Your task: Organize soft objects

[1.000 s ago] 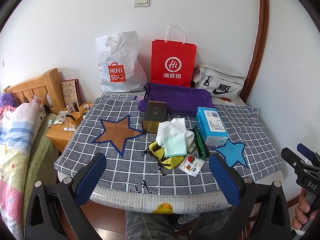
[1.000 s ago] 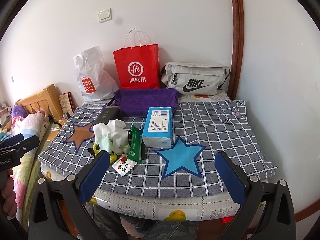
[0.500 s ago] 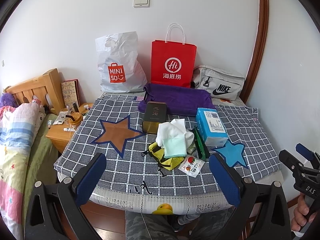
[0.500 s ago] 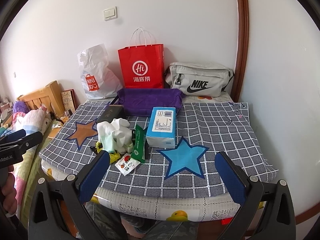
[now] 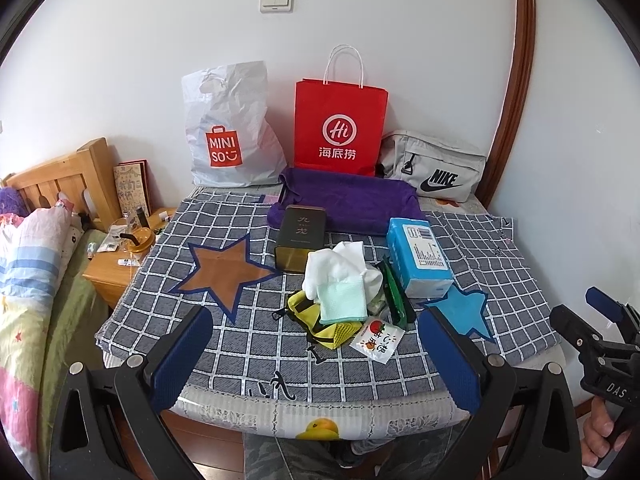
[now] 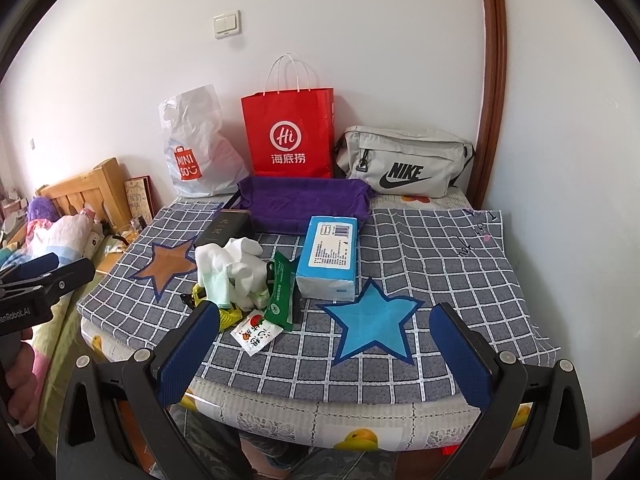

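A pile of soft things lies mid-table on the checked cloth (image 5: 224, 344): a white cloth (image 5: 340, 264) (image 6: 236, 260), a mint cloth (image 5: 342, 298), a yellow mesh bag (image 5: 320, 320), a green wipes pack (image 6: 280, 292) and a small snack sachet (image 5: 376, 338) (image 6: 256, 332). A blue tissue pack (image 5: 420, 256) (image 6: 330, 256) lies to their right. A purple cloth tray (image 5: 352, 200) (image 6: 308, 200) sits behind. My left gripper (image 5: 316, 354) and right gripper (image 6: 324, 350) are both open and empty, held before the table's front edge.
A dark tin box (image 5: 300, 238) stands behind the pile. A white Miniso bag (image 5: 224, 132), a red paper bag (image 5: 340, 128) and a grey Nike pouch (image 5: 436, 168) line the wall. A nightstand (image 5: 116, 256) and bed (image 5: 28, 280) are at left.
My right gripper has shifted slightly, so the table sits a little higher and further right in its view. The left gripper has barely moved. Nothing on the table moved.
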